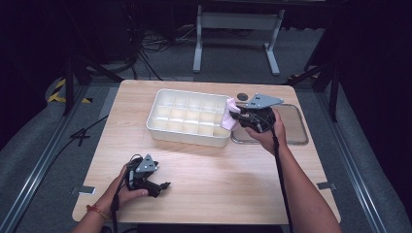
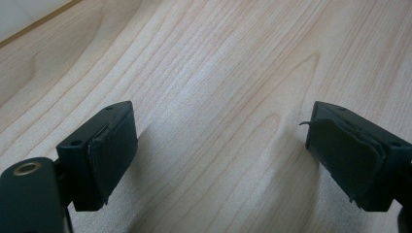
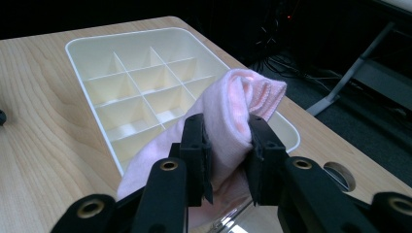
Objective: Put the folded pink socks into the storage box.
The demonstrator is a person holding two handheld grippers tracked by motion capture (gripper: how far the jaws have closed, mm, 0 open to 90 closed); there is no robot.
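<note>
In the right gripper view, the right gripper (image 3: 227, 155) rises from the bottom centre of the frame with its two black jaws clamped on a pink cloth (image 3: 233, 114). The cloth is pinched between the pads near its middle. A rolled, rounded end stands up past the jaw tips toward the upper right of the frame, and the rest hangs down behind the jaws toward the lower left, so the cloth's long axis runs from lower left to upper right in that view. Its hanging part lies over the near corner of the white divided tray (image 3: 145, 87), above the compartments closest to the gripper.

In the high view the right gripper (image 1: 239, 116) sits right of centre, held by the person's right hand (image 1: 268, 136), with the cloth (image 1: 230, 115) at its left tip. There the cloth reads as a short upright bundle, hanging at the right end of the tray (image 1: 187, 116). Just right of the tray, under the hand, a flat metal tray (image 1: 291, 126) lies on the wooden table (image 1: 218, 179).

At the lower left of the high view, the left gripper (image 1: 164, 187) rests low over bare table, well apart from the tray. In the left gripper view its jaws stand wide apart with only wood grain (image 2: 218, 97) between them.
</note>
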